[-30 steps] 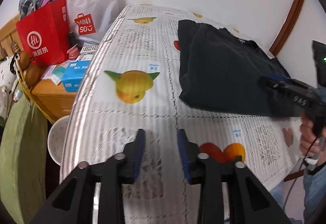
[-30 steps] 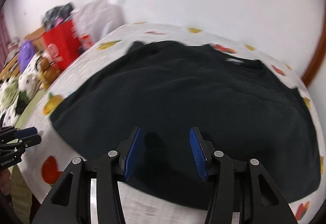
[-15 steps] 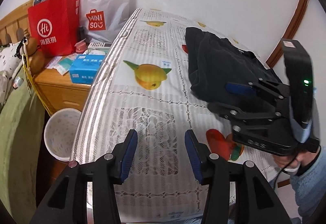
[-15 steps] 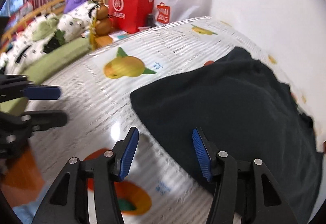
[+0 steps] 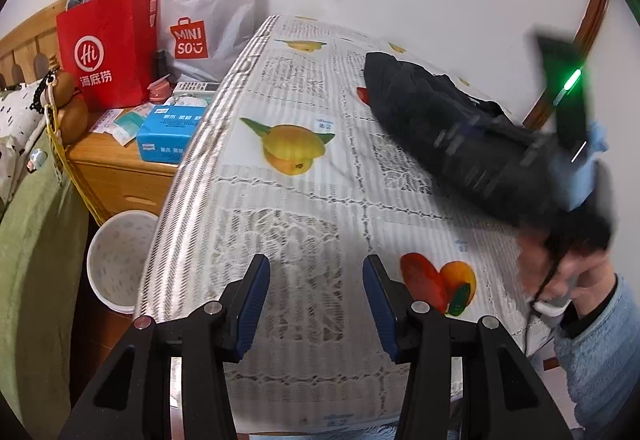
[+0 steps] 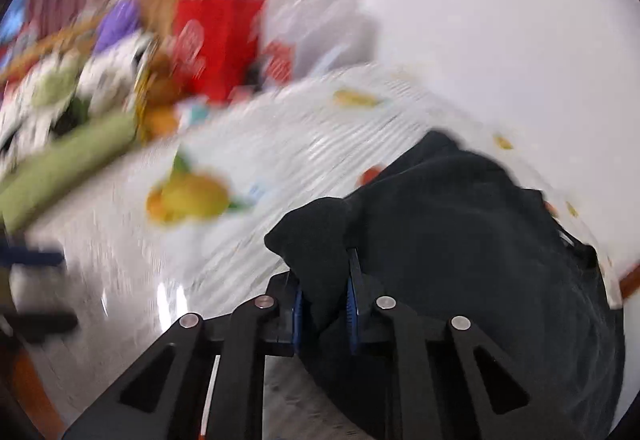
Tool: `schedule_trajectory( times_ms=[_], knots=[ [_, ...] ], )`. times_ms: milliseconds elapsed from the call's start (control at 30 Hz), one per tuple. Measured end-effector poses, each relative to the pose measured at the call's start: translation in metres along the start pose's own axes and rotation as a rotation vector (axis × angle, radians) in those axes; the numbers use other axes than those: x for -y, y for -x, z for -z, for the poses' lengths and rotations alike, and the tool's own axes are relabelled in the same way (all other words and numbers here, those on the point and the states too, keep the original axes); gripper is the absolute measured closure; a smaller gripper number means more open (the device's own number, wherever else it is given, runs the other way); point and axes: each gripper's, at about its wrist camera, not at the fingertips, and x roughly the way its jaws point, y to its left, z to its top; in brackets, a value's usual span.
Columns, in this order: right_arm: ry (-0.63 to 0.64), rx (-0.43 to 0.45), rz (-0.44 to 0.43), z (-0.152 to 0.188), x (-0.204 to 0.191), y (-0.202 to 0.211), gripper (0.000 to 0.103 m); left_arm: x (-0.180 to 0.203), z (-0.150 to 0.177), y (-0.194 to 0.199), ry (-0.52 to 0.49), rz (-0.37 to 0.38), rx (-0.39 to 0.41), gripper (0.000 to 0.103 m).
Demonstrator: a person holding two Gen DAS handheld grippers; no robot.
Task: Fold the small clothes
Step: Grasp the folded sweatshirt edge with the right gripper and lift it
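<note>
While the left tongs are hanging open and empty over the fruit-print bench, the right tongs are closing on a bunched corner of the black garment, which is lying crumpled on the bench's far right side.

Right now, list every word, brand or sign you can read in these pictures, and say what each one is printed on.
"MINISO": on the white bag by the wall.
"Hi" in a circle, with three Chinese characters below: on the red bag.
Print on the blue tissue pack: too small to read.
Small labels on the tablecloth: too small to read.
Right wrist view: too blurred to read.
</note>
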Motion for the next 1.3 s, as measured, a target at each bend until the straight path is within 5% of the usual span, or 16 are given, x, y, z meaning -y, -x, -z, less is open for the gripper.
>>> schedule_trajectory(
  times_ms=[133, 233, 567, 833, 1033, 1167, 1300],
  knots=[
    [-0.187, 0.074, -0.046, -0.011, 0.063, 0.039, 0.089, 0.021, -0.006, -0.008, -0.039, 0.004, -0.008, 0.057],
    [-0.261, 0.133, 0.000, -0.003, 0.110, 0.068, 0.089, 0.047, -0.015, -0.016, -0.085, 0.019, 0.002, 0.057],
    [-0.544, 0.165, 0.101, 0.081, 0.230, 0.104, 0.089, 0.158, -0.037, -0.044, -0.259, 0.179, -0.002, 0.052],
    [-0.681, 0.091, 0.090, 0.152, 0.264, 0.089, 0.089, 0.230, -0.031, -0.085, -0.319, 0.316, -0.077, 0.049],
    [-0.711, 0.060, 0.037, 0.172, 0.274, 0.087, 0.084, 0.255, -0.022, -0.112, -0.343, 0.268, -0.098, 0.049],
    [-0.715, 0.041, 0.008, 0.170, 0.281, 0.084, 0.067, 0.266, -0.020, -0.113, -0.370, 0.252, -0.086, 0.049],
    [-0.691, 0.027, -0.018, 0.159, 0.284, 0.066, 0.064, 0.267, -0.023, -0.116, -0.351, 0.241, -0.077, 0.048]
  ],
)
